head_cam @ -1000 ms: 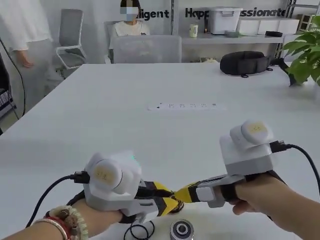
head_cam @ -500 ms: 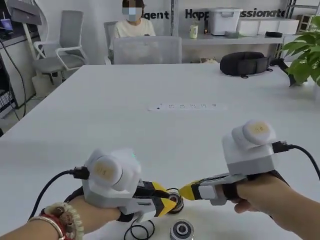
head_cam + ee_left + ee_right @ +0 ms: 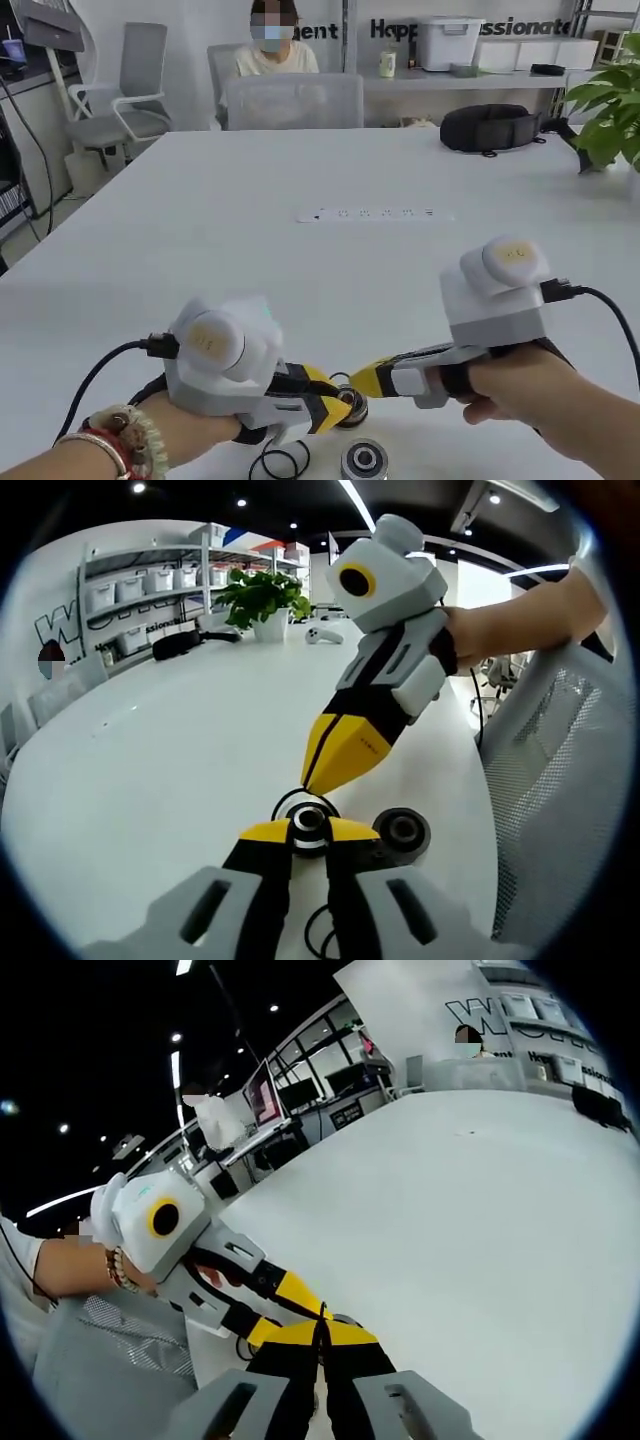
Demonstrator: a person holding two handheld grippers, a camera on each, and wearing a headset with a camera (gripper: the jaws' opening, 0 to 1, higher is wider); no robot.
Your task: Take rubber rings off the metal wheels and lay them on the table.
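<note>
Down at the near edge of the white table (image 3: 300,270), the left gripper (image 3: 335,408) was clamped tight on a small metal wheel (image 3: 310,823), one yellow jaw on each side of it, holding it just above the tabletop. You could see a black rubber ring (image 3: 284,802) sitting around that wheel in the left gripper view.

The right gripper (image 3: 362,380) came in from the other side with its jaws pressed together into one point, and that point sat right at the top edge of the ring. Honestly couldn't tell if any rubber was actually pinched between the tips or if they were just touching it.

A second wheel (image 3: 363,462) sat on the table just beside the held one, nearer the person. A couple of loose rubber rings (image 3: 280,463) lay flat on the table under the left gripper, overlapping each other.

Farther out, a power strip (image 3: 370,212) lay mid-table, with a black bag (image 3: 490,125) and a leafy plant (image 3: 605,100) over at the far right.
</note>
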